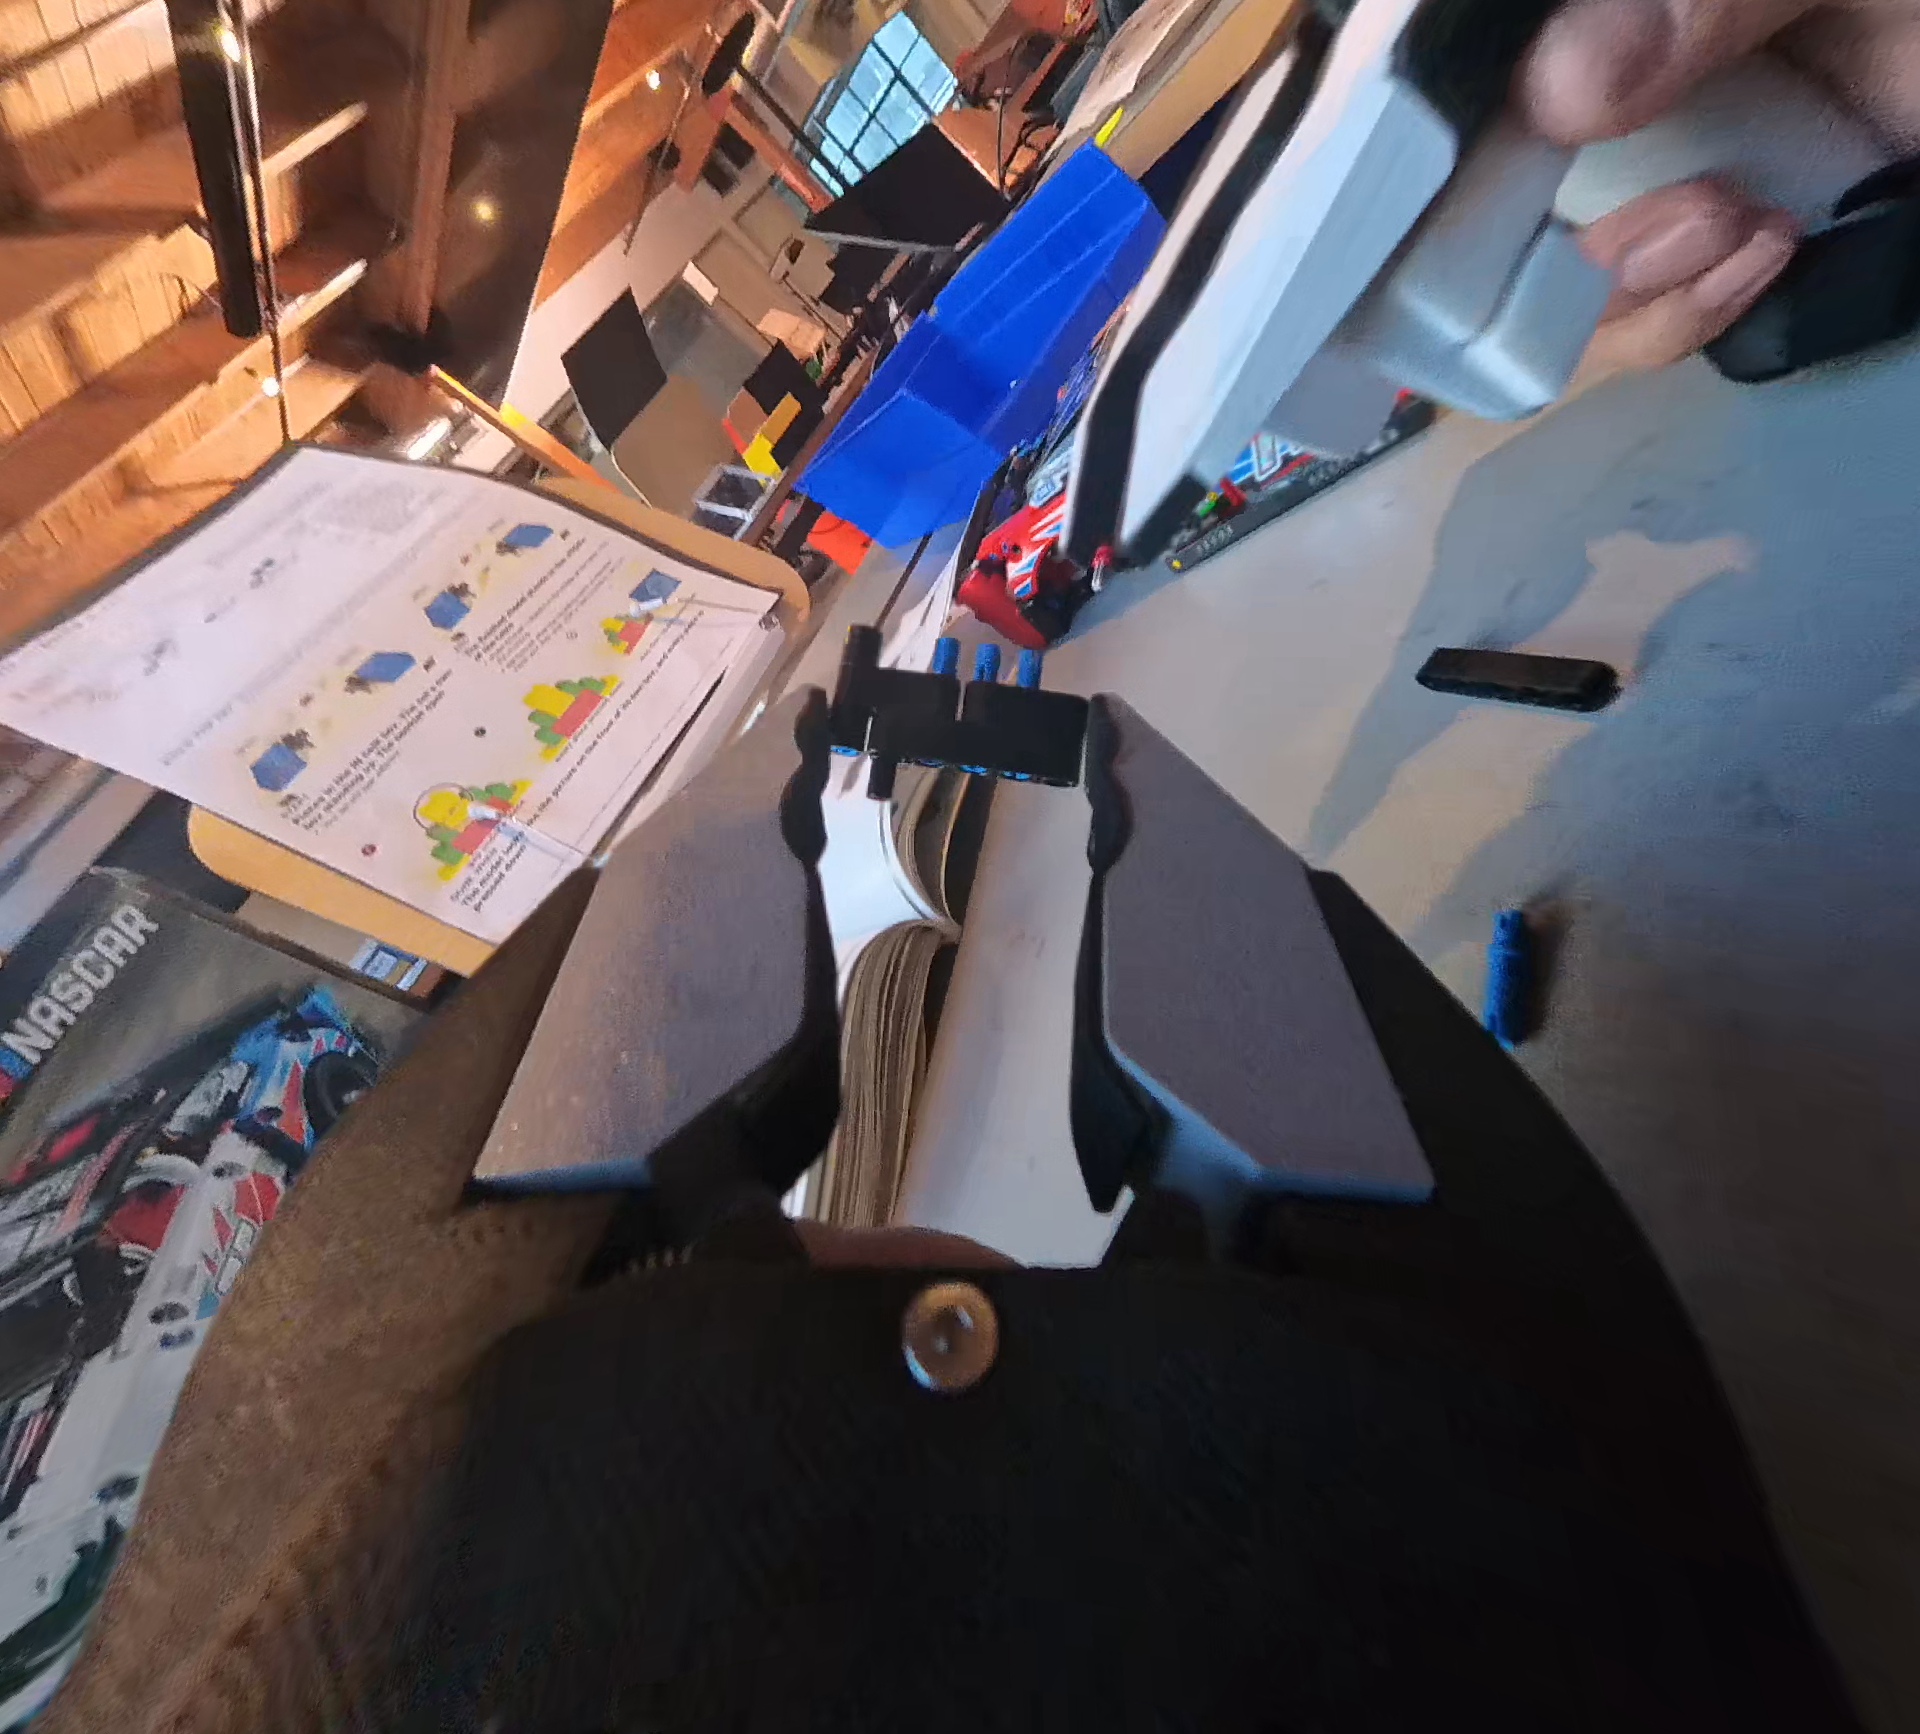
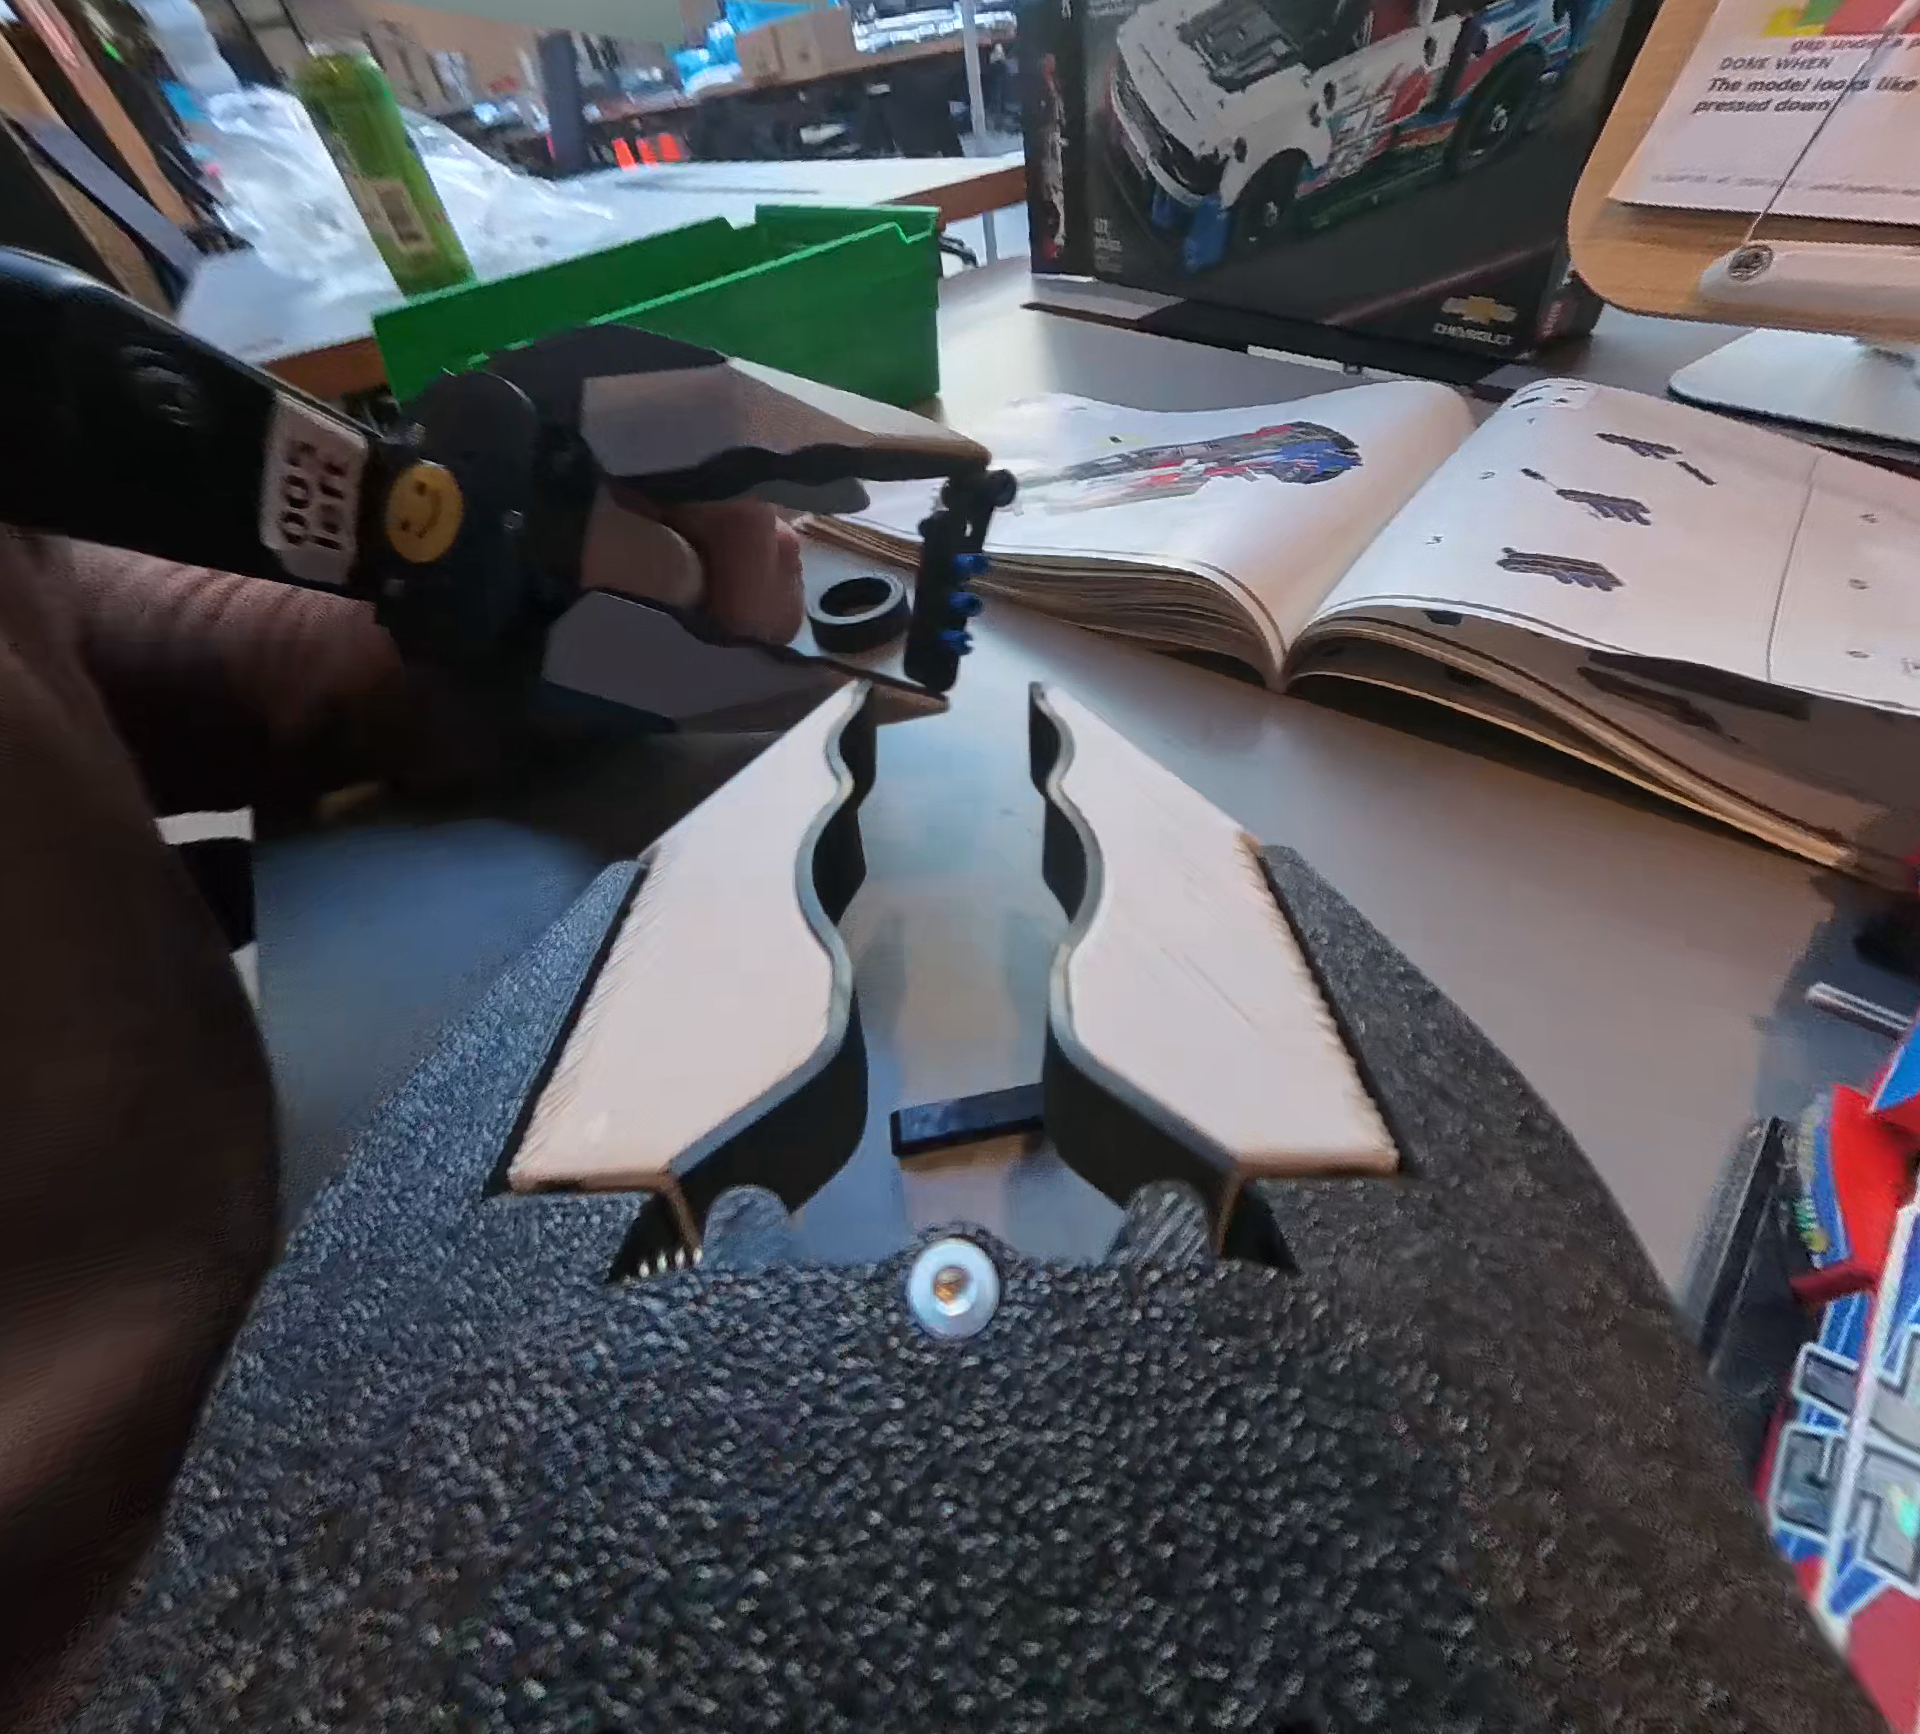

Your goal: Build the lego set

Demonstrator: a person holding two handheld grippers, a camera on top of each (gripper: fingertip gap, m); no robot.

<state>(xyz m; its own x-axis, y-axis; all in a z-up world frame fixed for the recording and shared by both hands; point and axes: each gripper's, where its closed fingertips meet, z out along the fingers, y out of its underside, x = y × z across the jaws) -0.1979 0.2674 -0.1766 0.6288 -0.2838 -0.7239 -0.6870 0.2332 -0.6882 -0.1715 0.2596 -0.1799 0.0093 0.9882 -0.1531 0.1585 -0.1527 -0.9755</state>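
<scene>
Holding: left tool point(image 1: 951, 734) pinches black beam w/ blue pins point(image 1: 961, 718) by its two ends, up off the tabletop point(image 1: 1558, 853).
Right tool: point(image 2: 948, 697) jaws a bit apart, nothing in them.
Where: beam point(image 2: 948, 578) sits just ahead of right tool tips, a bit up + left.
Long way: beam stands nearly up-down from right tool; pins poke right.
Spare bits: flat black piece point(image 2: 968, 1131) on tabletop under right tool.
Nearer: right tool, I think, for next part.
</scene>
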